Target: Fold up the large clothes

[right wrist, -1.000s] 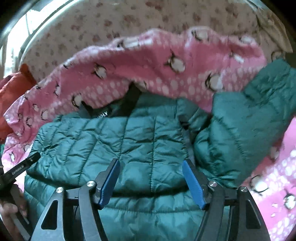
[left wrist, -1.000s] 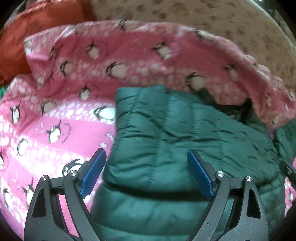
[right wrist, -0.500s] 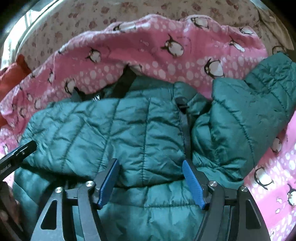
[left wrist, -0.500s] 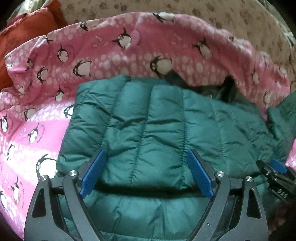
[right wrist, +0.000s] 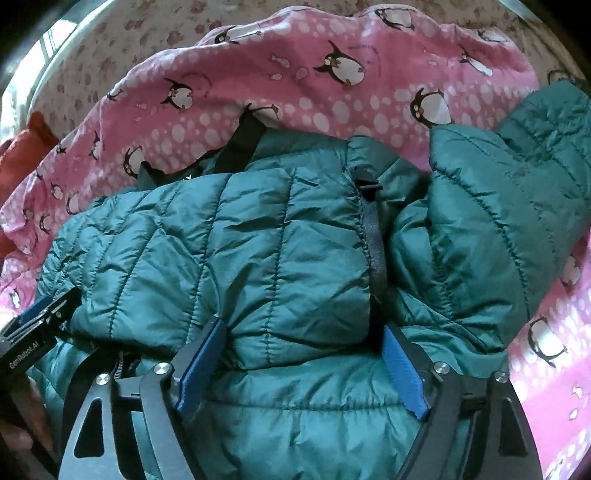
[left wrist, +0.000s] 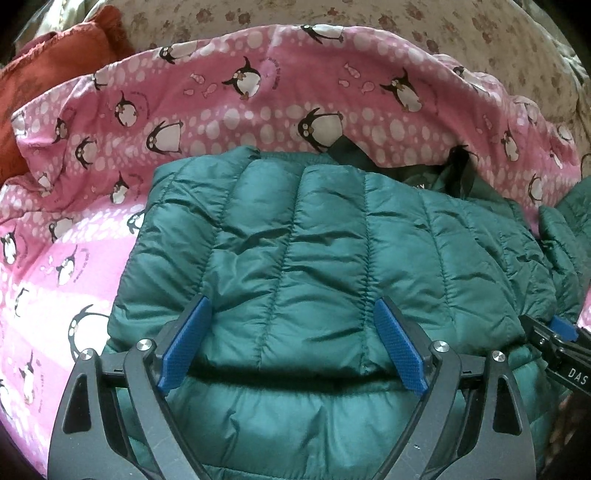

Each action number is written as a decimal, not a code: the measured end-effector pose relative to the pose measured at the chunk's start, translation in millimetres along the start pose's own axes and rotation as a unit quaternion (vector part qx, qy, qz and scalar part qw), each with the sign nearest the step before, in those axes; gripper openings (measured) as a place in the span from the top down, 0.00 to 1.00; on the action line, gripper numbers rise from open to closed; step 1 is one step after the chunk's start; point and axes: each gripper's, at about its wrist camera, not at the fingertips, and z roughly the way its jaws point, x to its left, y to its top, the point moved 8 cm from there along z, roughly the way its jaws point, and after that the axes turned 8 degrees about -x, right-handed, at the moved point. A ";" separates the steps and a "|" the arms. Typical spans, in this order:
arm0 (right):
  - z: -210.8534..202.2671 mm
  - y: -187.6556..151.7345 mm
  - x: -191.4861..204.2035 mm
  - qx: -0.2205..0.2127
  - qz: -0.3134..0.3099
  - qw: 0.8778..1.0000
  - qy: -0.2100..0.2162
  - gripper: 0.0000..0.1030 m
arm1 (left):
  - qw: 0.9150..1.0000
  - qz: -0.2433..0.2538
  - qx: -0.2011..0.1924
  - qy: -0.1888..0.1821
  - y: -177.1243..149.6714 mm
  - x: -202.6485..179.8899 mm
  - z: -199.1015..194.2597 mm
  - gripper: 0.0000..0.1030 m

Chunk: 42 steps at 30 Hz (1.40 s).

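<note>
Left wrist view looks down on a dark green quilted jacket (left wrist: pixel 332 258) lying on a pink penguin-print sheet (left wrist: pixel 221 110). The left gripper (left wrist: pixel 291 343) hangs over the near part of the jacket with its blue-padded fingers (left wrist: pixel 184 347) spread wide, a puffy folded edge of the jacket between them but nothing clamped. Beyond the sheet there is a beige flowered cover (left wrist: pixel 443 33), and at the far left an orange-red cushion (left wrist: pixel 55 74). At the right edge of this view the tip of the right gripper (left wrist: pixel 554 339) pokes in just beside the jacket's side.

From the right wrist view, the jacket (right wrist: pixel 240 258) is doubled over on itself, its black zipper strip (right wrist: pixel 375 251) running away from the camera, and a bulky sleeve (right wrist: pixel 498 221) heaped to the right of the zipper. A black lining or collar band (right wrist: pixel 240 147) shows at the far edge against the pink sheet (right wrist: pixel 332 92). The right gripper (right wrist: pixel 301 365) is also wide apart, its fingers straddling the folded layer without pinching it. The left gripper (right wrist: pixel 40 325) shows at the left border, resting near the jacket's edge.
</note>
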 end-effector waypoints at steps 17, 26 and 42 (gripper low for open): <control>-98.4 30.2 -53.2 -0.082 0.004 0.997 -0.012 0.21 | 0.999 -0.017 -0.016 -0.022 -4.6 1.4 -46.2 0.11; -114.0 72.2 -163.9 -0.108 0.074 0.986 -0.105 0.21 | 0.998 -0.005 -0.050 -0.045 7.5 -16.1 -97.0 0.11; -108.3 113.2 -307.3 -0.137 0.141 0.961 -0.193 0.21 | 0.999 -0.014 -0.014 -0.048 -16.9 -20.1 -81.0 0.11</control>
